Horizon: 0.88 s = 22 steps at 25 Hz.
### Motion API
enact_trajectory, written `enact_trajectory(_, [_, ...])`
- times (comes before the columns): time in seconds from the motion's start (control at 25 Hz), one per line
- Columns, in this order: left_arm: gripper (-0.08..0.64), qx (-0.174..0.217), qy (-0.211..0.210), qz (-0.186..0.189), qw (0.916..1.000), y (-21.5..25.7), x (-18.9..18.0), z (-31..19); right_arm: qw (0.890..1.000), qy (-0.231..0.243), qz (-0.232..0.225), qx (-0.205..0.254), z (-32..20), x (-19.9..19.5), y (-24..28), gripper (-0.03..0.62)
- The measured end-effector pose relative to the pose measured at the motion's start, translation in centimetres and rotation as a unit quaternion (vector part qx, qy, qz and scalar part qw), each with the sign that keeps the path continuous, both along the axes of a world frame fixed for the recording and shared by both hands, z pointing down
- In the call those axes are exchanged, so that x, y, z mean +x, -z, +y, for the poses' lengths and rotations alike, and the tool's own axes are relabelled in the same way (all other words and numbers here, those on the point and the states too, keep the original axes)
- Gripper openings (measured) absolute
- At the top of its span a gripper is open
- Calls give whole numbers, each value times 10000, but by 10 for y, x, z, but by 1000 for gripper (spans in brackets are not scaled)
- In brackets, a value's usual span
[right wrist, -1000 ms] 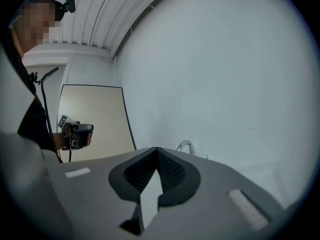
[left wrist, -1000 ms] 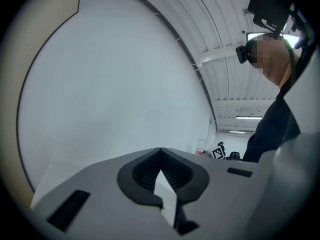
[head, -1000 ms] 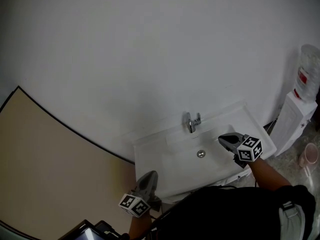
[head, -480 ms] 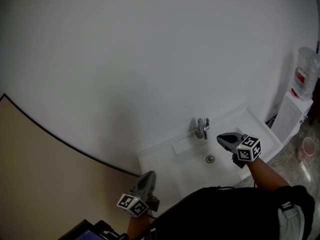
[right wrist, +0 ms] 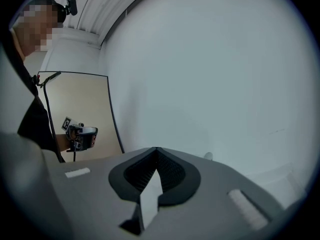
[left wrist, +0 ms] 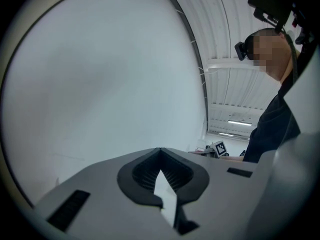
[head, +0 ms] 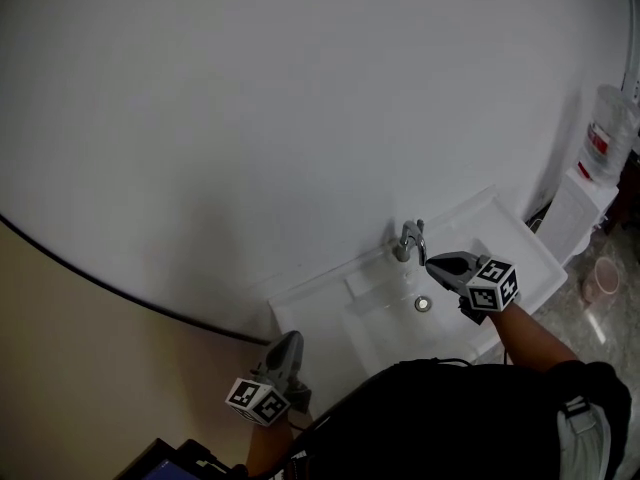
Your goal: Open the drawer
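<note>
No drawer shows in any view. A white sink [head: 500, 223] with a chrome tap [head: 410, 238] stands against the white wall; whatever is under it is hidden by the person's dark clothing. My right gripper [head: 432, 261] hovers over the basin just right of the tap, shut and empty, its jaw tips touching [right wrist: 156, 149]. My left gripper [head: 288, 338] hangs at the sink's front left corner, jaws also together with nothing held [left wrist: 160, 149]. Each gripper view mostly faces bare wall.
A water dispenser [head: 578, 208] carrying a bottle [head: 607, 133] stands right of the sink, with a pink cup [head: 605, 278] on the floor near it. A beige wall panel [head: 60, 368] lies to the left. A dark device [head: 170, 463] sits at the bottom left.
In the head view the sink and tap have slid right and up, and the beige panel has shrunk toward the left. Both grippers travelled along with the person, keeping their pose and staying shut.
</note>
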<state>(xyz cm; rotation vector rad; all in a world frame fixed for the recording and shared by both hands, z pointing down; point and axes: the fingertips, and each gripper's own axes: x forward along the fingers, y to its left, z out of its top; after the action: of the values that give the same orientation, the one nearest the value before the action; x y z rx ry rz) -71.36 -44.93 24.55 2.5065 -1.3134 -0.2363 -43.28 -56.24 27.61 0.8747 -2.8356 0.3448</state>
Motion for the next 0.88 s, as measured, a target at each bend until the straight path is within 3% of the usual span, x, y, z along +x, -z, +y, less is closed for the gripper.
enact_trajectory(0.12, [-9, -53, 186, -59, 9998, -4, 13, -13, 9999, 162, 29, 1, -19, 9, -4, -2])
enact_trajectory(0.28, [-9, -249, 517, 151, 9982, -14, 41, -35, 9989, 462, -31, -36, -56, 24, -8, -3])
enact_trajectory(0.52, [-9, -510, 560, 8, 9971, -28, 85, -56, 9973, 712, -155, -60, -89, 38, -13, -2])
enact_trajectory(0.68, [-9, -608, 502, -164, 9968, -27, 94, -70, 9979, 590, -252, -108, -99, 54, -19, -2])
enact_trajectory(0.88, [-9, -623, 77, -422, 9971, -33, 121, -90, 9994, 158, -308, -86, -103, 88, -31, -3])
